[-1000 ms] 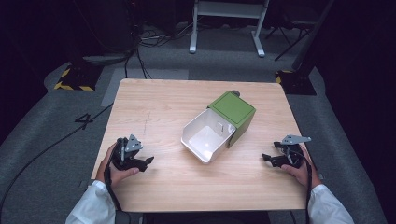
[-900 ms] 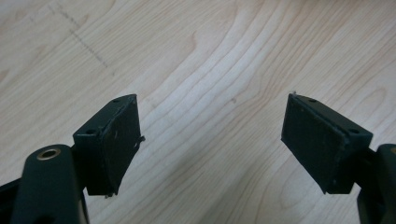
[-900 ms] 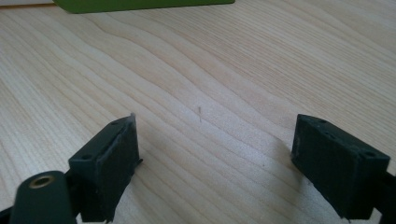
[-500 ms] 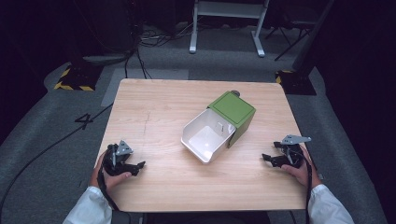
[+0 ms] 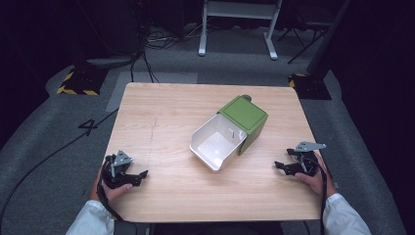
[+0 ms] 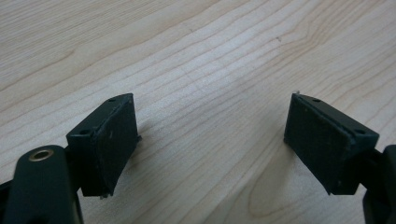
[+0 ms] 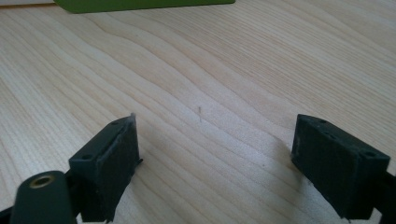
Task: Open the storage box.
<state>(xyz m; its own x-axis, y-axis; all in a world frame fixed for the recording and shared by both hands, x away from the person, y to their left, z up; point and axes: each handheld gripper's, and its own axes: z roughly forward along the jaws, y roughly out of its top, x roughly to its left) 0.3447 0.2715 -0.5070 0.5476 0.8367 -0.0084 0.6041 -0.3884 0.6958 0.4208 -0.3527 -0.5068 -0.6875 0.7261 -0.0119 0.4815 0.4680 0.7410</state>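
A green box (image 5: 244, 117) lies on its side in the middle of the wooden table (image 5: 166, 117), with a white drawer-like tray (image 5: 215, 143) slid out of it toward the near left. The tray looks empty. My left gripper (image 5: 139, 175) rests low at the near left edge, held by a hand; in the left gripper view it (image 6: 210, 140) stands open over bare wood. My right gripper (image 5: 280, 165) sits at the near right edge, right of the box. It (image 7: 215, 154) is open too, with the box's green edge (image 7: 140, 4) far ahead.
A dark floor surrounds the table, with cables (image 5: 147, 44) and a white stand (image 5: 240, 19) beyond the far edge. Yellow-black hazard tape (image 5: 76, 89) marks the floor at the far left. A small round thing (image 5: 246, 97) peeks out behind the box.
My left gripper has drawn back toward the near left corner of the table and turned a little. The right gripper and the box have stayed put.
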